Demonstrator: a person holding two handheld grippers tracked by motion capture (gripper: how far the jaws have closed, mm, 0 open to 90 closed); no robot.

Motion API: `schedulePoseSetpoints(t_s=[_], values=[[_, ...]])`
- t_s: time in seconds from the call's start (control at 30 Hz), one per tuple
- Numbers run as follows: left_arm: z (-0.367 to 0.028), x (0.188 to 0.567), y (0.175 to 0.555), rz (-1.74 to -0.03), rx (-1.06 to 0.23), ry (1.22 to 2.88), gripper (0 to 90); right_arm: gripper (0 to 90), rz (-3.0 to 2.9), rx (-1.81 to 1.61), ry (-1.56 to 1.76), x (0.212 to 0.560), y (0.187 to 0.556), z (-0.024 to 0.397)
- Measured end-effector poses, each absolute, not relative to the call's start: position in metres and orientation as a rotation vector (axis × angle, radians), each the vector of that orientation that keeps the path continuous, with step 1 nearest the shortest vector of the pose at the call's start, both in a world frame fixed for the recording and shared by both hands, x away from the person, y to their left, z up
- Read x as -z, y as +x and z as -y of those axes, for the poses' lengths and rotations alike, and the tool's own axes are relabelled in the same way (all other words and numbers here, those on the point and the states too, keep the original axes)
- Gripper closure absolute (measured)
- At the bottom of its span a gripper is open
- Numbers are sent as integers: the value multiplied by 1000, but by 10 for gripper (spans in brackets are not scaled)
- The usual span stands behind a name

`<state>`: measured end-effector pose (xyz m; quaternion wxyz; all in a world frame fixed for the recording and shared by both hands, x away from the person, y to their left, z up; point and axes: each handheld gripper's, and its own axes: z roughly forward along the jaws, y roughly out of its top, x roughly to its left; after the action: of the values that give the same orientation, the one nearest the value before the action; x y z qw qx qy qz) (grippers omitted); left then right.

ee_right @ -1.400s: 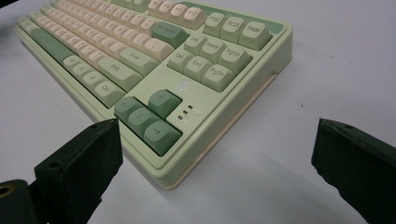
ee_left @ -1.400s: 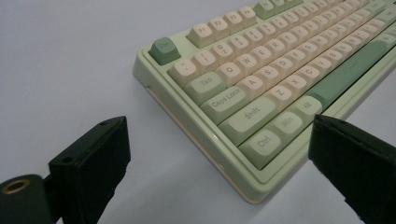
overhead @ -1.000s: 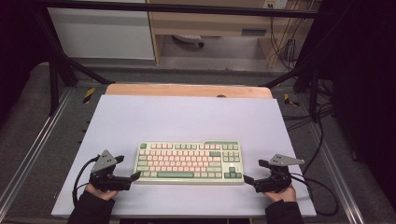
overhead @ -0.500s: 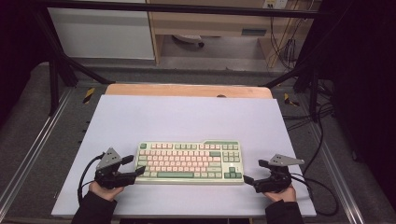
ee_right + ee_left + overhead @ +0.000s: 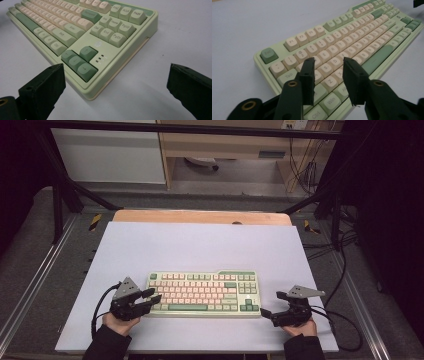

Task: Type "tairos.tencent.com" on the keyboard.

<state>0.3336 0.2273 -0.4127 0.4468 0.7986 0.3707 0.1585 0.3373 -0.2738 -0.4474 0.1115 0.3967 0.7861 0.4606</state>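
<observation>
A pale green keyboard with cream and green keys lies flat on the white mat, near its front edge. My left gripper reaches over the keyboard's left end. In the left gripper view its jaws hover over the keyboard around the A, S and Z keys. The left gripper has just been closing and stands at a narrow gap with nothing pinched between its jaws. My right gripper rests open just off the keyboard's right front corner. In the right gripper view, the right gripper frames the arrow-key corner of the keyboard with wide jaws that do not touch it.
The mat covers a wooden table whose bare edge shows at the back. Cables trail off the right side onto the floor. Metal frame rails run along both sides. Bare mat stretches behind the keyboard.
The left gripper has slid right, from beside the keyboard to over its left end, and its jaws have narrowed. The right gripper and the keyboard have stayed put.
</observation>
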Motion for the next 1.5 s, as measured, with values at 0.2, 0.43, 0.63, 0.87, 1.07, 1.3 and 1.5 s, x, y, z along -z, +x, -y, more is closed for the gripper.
schedulePoseSetpoints(t_s=[0.2, 0.43, 0.63, 0.87, 1.07, 1.3, 1.5], values=[[-213, 411, 338, -913, -387, 1992, 710, 25, -2310, -1352, 1165, 448, 337, 274], [-198, 408, 343, -886, -371, 2002, 799, 25, -2310, -1352, 1161, 447, 337, 274], [-187, 408, 347, -871, -358, 2015, 862, 25, -2310, -1352, 1163, 447, 337, 274], [-175, 406, 353, -853, -354, 2016, 898, 25, -2313, -1351, 1164, 448, 337, 273], [-159, 408, 359, -835, -349, 2042, 899, 25, -2313, -1352, 1158, 448, 337, 274], [-149, 416, 365, -842, -357, 2072, 899, 25, -2316, -1350, 1164, 448, 337, 273], [-145, 422, 373, -877, -376, 2091, 899, 25, -2315, -1352, 1164, 448, 337, 273]])
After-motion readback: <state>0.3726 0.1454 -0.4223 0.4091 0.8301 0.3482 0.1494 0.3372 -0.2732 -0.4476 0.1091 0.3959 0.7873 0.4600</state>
